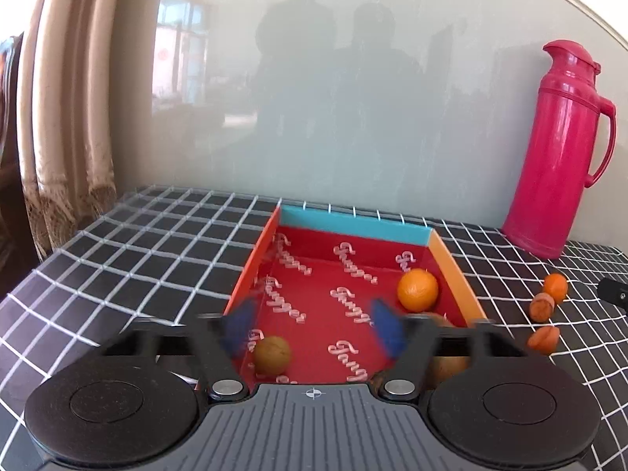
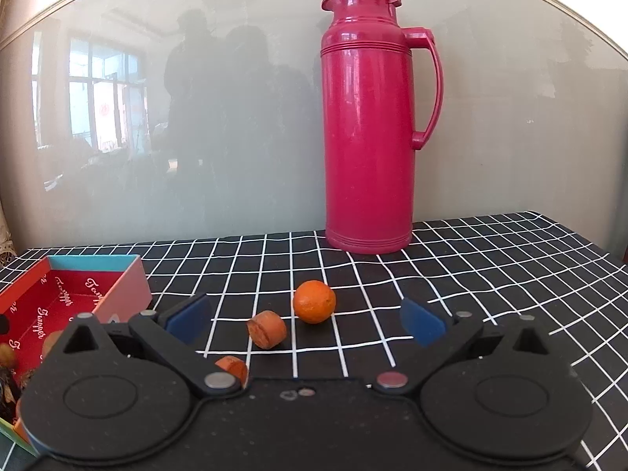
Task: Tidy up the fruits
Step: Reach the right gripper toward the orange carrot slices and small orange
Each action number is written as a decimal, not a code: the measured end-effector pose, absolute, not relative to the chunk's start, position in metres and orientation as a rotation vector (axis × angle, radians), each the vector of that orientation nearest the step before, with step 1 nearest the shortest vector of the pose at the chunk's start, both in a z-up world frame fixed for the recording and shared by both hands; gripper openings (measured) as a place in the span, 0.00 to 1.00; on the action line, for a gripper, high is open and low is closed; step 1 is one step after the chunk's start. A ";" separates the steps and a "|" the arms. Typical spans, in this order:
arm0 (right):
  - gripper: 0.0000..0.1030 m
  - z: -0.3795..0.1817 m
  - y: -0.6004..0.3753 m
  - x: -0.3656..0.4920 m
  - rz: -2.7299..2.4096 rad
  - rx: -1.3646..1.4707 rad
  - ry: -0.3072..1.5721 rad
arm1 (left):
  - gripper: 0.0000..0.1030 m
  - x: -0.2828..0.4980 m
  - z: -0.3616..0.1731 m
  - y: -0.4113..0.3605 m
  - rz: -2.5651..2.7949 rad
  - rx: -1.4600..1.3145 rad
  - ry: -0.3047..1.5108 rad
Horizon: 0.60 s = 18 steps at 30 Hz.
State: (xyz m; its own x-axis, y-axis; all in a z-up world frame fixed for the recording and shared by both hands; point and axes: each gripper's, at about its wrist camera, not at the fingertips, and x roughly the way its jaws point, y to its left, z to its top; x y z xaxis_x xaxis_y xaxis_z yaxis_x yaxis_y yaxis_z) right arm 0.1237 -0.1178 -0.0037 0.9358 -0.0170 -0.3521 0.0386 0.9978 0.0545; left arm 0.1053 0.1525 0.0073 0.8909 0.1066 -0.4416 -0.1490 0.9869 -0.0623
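Black checked tablecloth [image 2: 490, 271] against a glossy pale wall, pink thermos [image 2: 369, 125] at the back. Left gripper [image 1: 314, 325] spread, holding nothing, over the red box [image 1: 353, 227] with an orange [image 1: 417, 289] inside. Right gripper [image 2: 306, 322] wide open, empty, near a loose orange [image 2: 314, 301].

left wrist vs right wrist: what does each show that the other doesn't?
Left wrist only: the curtain, the orange and the brown fruit lying in the box, seen between the open left hand-held gripper.
Right wrist only: the open right hand-held gripper.
Both: the box, the pink flask, the small orange and two orange-brown pieces on the checked cloth.
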 end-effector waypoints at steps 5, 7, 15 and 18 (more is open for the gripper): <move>1.00 -0.004 -0.128 0.122 -0.046 0.069 0.357 | 0.99 0.099 0.012 0.144 0.150 -0.059 0.389; 1.00 -0.004 -0.134 0.121 -0.054 0.072 0.356 | 1.00 0.097 0.014 0.143 0.164 -0.050 0.363; 1.00 -0.004 -0.149 0.121 -0.045 0.081 0.360 | 1.00 0.094 0.015 0.147 0.175 -0.095 0.360; 1.00 -0.003 -0.146 0.123 -0.034 0.088 0.362 | 1.00 0.092 0.014 0.150 0.188 -0.082 0.360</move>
